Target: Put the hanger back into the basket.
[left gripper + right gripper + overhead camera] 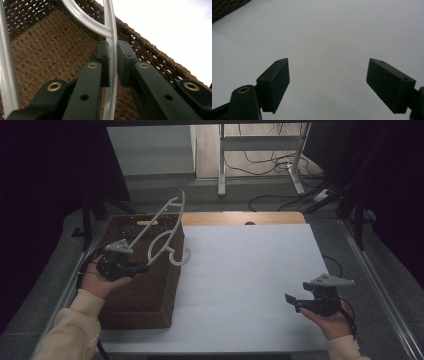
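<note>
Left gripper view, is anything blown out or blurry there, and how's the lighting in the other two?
Left gripper view: table overexposed to white, hanger soft up close, basket weave sharp. High view: dim, dark surroundings. Right gripper view: even grey light, jaws slightly soft.

Three cameras: one fixed overhead, one riding on each set of tongs.

From the high view we look forward and down over the whole table (pixel 250 270), with the woven basket (pixel 145 285) at its left. The left gripper view sits very close, looking along the left tongs (pixel 113 62) into the basket (pixel 50 50) they share with the high view. The right gripper view looks low along the right tongs (pixel 327 85) across the white table (pixel 324 30), with a basket corner (pixel 224 8) far off.
</note>
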Motion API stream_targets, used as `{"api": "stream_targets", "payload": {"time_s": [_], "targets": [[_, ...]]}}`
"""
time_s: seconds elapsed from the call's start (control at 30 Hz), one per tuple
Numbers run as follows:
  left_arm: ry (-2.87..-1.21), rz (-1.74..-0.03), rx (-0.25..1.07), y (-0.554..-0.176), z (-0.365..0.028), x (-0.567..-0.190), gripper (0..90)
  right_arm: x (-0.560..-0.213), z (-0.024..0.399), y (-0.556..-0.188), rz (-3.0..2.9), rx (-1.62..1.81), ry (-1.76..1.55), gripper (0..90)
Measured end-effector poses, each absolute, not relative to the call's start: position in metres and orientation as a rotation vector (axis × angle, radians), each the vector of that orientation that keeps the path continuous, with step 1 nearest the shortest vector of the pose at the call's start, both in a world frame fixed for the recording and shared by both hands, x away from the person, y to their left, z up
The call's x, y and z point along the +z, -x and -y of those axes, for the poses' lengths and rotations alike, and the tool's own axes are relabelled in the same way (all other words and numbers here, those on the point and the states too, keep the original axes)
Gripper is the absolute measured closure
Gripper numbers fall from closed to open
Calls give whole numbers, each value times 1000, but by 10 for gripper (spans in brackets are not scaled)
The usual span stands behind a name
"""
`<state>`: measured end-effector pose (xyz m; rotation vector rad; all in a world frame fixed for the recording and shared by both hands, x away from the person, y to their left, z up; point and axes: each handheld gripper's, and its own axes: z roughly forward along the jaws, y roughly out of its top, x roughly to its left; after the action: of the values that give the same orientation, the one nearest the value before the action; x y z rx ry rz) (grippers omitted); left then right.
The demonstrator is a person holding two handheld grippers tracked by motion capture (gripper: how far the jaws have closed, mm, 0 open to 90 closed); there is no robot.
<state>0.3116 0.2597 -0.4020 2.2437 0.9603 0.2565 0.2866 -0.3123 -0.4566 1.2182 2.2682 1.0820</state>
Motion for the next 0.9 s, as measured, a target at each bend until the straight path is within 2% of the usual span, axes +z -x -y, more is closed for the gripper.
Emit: {"api": "stream_targets", "payload": {"time_s": [0.9], "targets": [[-2279, -1013, 209, -311, -280, -421, 818, -457, 312, -287, -2272, 1076, -1217, 188]]}}
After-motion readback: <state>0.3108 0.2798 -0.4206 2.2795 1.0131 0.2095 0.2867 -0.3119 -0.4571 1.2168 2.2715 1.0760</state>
